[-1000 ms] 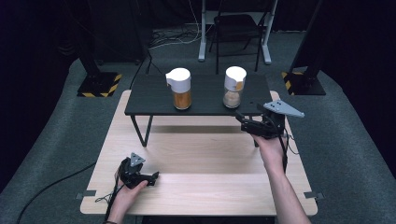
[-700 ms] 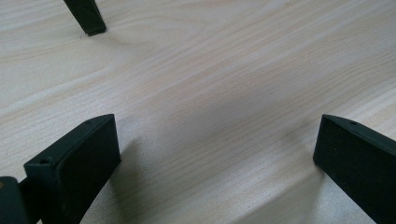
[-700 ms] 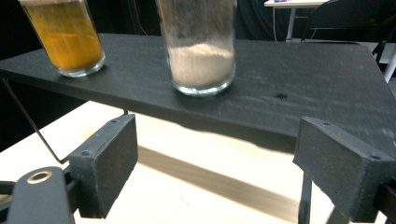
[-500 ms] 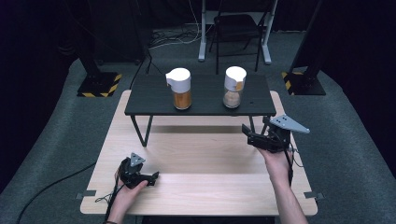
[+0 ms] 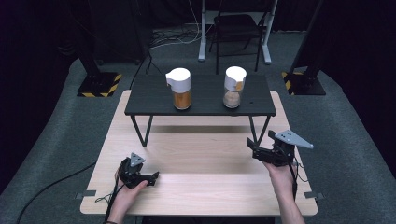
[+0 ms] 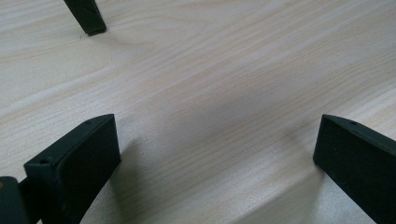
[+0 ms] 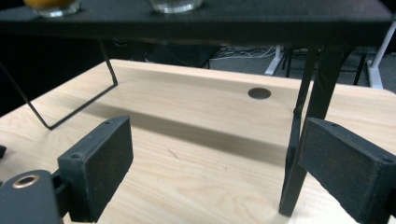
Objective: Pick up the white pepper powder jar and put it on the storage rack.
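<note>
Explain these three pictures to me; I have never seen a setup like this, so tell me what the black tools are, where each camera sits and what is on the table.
A person sits at a light wooden table and holds a hand-held clamp with two black jaws in each hand. The high view looks down from above: left gripper low on the table, right gripper near the leg of a small black shelf. On the shelf stand an orange-filled jar and a paler jar, both white-capped. The other two pictures come from cameras riding on each clamp, looking along its jaws. Both clamps are open and hold nothing; the right gripper's jaws have just been opening.
</note>
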`<act>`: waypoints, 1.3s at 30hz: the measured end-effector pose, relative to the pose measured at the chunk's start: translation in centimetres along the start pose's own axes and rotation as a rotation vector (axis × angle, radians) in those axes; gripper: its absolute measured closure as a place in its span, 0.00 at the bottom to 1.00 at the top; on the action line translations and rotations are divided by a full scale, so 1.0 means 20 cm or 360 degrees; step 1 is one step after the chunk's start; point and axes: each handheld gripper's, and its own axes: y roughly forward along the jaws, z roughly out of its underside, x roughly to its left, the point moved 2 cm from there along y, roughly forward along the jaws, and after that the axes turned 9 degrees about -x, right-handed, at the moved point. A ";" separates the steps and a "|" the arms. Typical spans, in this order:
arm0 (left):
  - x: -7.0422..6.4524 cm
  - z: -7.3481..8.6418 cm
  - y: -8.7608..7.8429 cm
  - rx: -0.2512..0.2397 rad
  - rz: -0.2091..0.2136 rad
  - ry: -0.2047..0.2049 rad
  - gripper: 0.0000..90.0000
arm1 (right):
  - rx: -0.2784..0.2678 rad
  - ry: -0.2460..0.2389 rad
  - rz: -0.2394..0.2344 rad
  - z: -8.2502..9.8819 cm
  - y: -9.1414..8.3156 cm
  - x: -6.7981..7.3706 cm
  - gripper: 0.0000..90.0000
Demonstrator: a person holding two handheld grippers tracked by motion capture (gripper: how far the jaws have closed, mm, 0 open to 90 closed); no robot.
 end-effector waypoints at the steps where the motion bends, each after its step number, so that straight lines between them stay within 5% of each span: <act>1: 0.00 0.00 0.00 0.0000 0.0000 0.0000 0.00 | 0.0003 -0.0004 0.0006 0.01 0.00 0.00 0.09; 25: 0.00 0.00 0.00 0.0000 -0.0002 -0.0004 0.00 | 0.0075 0.0035 0.0034 0.29 -0.05 -0.05 0.03; 39: 0.00 0.00 0.00 -0.0002 -0.0001 -0.0004 0.00 | 0.0124 0.0041 0.0025 0.33 -0.05 -0.07 0.01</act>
